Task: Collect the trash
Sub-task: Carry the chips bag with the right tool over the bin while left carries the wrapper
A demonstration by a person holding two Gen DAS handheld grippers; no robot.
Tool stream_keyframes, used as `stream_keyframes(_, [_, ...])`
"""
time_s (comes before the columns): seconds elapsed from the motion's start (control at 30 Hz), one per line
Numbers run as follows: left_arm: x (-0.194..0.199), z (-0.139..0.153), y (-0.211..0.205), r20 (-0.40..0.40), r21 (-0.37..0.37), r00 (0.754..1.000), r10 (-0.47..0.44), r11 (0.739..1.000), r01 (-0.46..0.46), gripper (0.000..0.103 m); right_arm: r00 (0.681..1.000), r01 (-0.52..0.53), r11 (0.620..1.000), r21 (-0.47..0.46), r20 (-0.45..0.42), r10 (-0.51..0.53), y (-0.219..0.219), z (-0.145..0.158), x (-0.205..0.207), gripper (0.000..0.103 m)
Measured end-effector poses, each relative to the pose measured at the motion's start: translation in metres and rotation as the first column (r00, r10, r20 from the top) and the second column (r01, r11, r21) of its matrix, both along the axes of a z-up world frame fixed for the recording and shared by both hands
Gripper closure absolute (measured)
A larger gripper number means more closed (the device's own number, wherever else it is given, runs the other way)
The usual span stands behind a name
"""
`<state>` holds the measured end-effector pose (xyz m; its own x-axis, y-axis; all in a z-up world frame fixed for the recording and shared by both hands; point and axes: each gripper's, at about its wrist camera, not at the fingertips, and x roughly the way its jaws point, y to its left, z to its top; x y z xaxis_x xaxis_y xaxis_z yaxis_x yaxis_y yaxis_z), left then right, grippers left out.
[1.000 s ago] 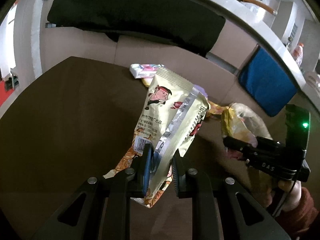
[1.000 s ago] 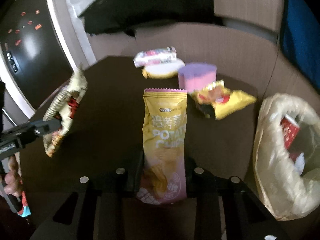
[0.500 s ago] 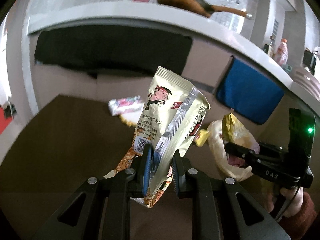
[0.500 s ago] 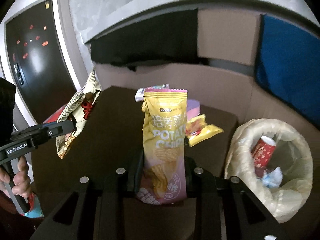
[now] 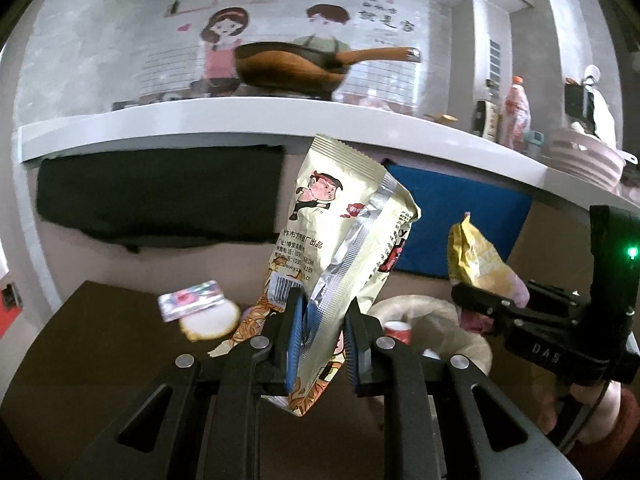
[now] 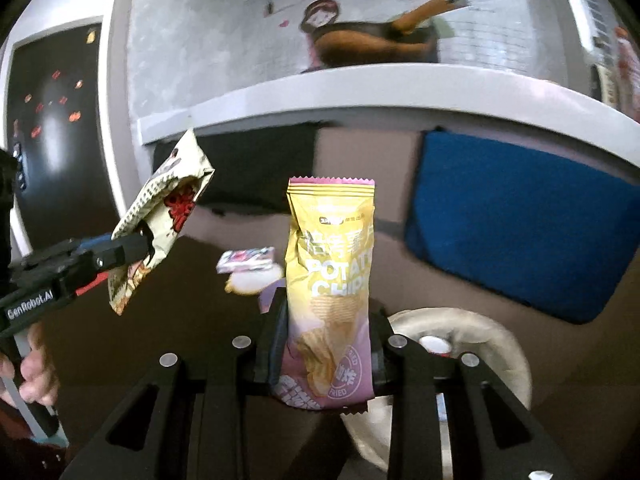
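Left gripper clamped on the cartoon snack bag, right gripper pinching the chip packet; limp wrappers could snag the trash bag rim and miss

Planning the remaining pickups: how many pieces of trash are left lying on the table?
2 visible: a pink-and-white wrapper and a round pale packet touching it, at the table's far side. The held bags may hide more.

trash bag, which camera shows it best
The right wrist view: the trash bag shows its open rim and a red and white cup inside, past the chip bag in the right gripper. The left wrist view shows only part of its rim, behind the snack wrapper and right gripper.
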<state>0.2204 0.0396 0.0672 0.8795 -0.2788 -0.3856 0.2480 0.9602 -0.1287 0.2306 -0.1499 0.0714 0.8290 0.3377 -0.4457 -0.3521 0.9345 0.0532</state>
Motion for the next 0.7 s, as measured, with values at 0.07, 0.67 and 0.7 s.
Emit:
stream_keyframes(0.07, [0.008, 0.001, -0.013, -0.001, -0.012, 1.000, -0.016, 1.000, 0.016, 0.084, 0.999, 0.034, 0.999, 0.007, 0.012, -0.034, -0.018, 0.004, -0.001, 0.076])
stream_keyframes(0.67, [0.068, -0.036, -0.113, -0.098, -0.113, 0.988, -0.119, 0.988, 0.108, 0.084, 0.979, 0.202, 0.979, -0.003, 0.026, -0.202, -0.105, -0.001, 0.021, 0.074])
stream_keyframes(0.7, [0.070, -0.039, -0.116, -0.105, -0.111, 0.987, -0.122, 0.988, 0.110, 0.084, 0.979, 0.204, 0.979, -0.002, 0.018, -0.204, -0.107, -0.005, 0.023, 0.074])
